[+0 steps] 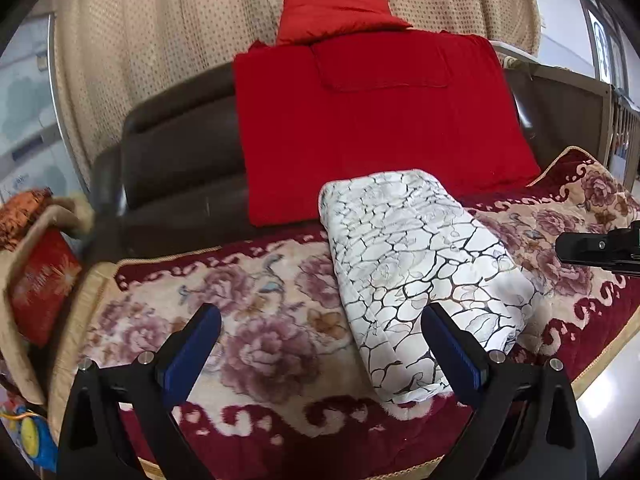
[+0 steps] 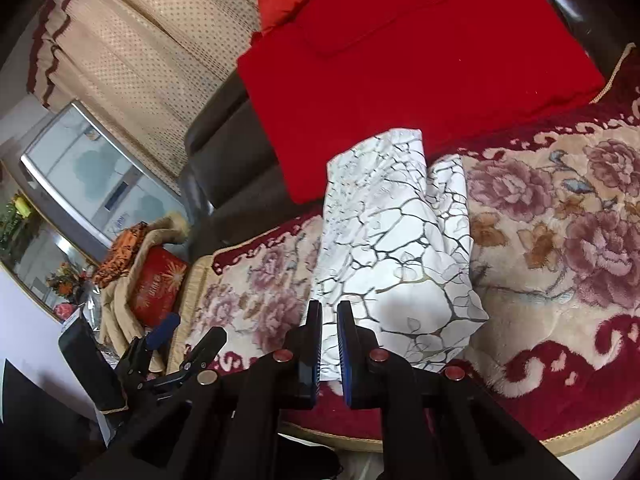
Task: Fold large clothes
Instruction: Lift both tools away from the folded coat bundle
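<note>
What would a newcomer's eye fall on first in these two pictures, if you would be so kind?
First, the big red blanket draped over the dark sofa back, with a red pillow on top. Next, the folded white cloth with a dark crackle print, lying on the floral seat cover just in front of it. Neither the left gripper nor the right gripper holds anything.

This was a home, a living room. A dark brown sofa had a soft flower blanket spread on its seat and a red cloth over its back. A red pillow sat on top of the sofa. Behind the sofa hung a dotted tan curtain.
</note>
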Tool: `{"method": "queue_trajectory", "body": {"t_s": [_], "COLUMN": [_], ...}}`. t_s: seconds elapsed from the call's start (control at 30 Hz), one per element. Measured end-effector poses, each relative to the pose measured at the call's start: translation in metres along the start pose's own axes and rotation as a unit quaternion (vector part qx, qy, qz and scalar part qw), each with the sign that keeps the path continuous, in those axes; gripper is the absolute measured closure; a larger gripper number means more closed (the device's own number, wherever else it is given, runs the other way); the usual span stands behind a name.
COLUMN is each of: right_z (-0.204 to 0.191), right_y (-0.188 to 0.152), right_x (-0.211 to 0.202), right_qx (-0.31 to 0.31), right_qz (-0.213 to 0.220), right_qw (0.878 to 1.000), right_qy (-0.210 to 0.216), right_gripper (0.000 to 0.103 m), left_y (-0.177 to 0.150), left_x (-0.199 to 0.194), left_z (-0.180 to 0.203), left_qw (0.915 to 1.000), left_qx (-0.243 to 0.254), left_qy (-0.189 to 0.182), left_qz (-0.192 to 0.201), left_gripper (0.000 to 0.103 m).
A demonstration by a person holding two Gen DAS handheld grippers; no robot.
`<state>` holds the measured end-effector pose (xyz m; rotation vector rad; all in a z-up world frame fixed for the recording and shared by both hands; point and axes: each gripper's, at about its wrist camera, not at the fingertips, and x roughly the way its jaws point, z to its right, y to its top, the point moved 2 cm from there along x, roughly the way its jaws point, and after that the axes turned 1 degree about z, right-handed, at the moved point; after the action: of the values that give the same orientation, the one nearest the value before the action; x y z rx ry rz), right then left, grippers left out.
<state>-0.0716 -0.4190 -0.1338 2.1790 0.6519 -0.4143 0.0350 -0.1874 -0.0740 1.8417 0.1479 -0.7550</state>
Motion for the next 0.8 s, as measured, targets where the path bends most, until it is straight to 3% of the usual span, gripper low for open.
{"method": "queue_trajectory", "body": {"t_s": [0.3, 0.33, 0.4, 0.5, 0.8], "right_z": [-0.014, -0.015, -0.016, -0.019, -0.013], "right_y": [-0.002, -0.002, -0.003, -0.002, 0.003], "right_x": [-0.016, -0.017, -0.023, -0.035, -0.032], "right_qx": [-0.02, -0.02, -0.019, -0.026, -0.023], "right_qz": [0.011, 0.013, 0.026, 0.064, 0.053], "right_qw": [1.0, 1.0, 0.999, 0.997, 0.998], "right_qy": [0.014, 0.017, 0.027, 0.035, 0.031], "right_gripper": [0.091, 0.083, 0.025, 0.023, 0.023], "left_y": [0.008, 0.009, 0.009, 0.009, 0.009], "left_x": [-0.026, -0.027, -0.029, -0.029, -0.016], "left_z": [0.002, 0.002, 0.002, 0.002, 0.003], "left_qw": [0.9999, 0.9999, 0.9999, 0.9999, 0.9999], "left_qx": [-0.003, -0.004, -0.007, -0.007, -0.012], "left_qy": [0.005, 0.004, 0.003, 0.006, 0.001], "left_qz": [0.01, 0.01, 0.007, 0.006, -0.01], "left_gripper": [0.003, 0.003, 0.003, 0.003, 0.003]}}
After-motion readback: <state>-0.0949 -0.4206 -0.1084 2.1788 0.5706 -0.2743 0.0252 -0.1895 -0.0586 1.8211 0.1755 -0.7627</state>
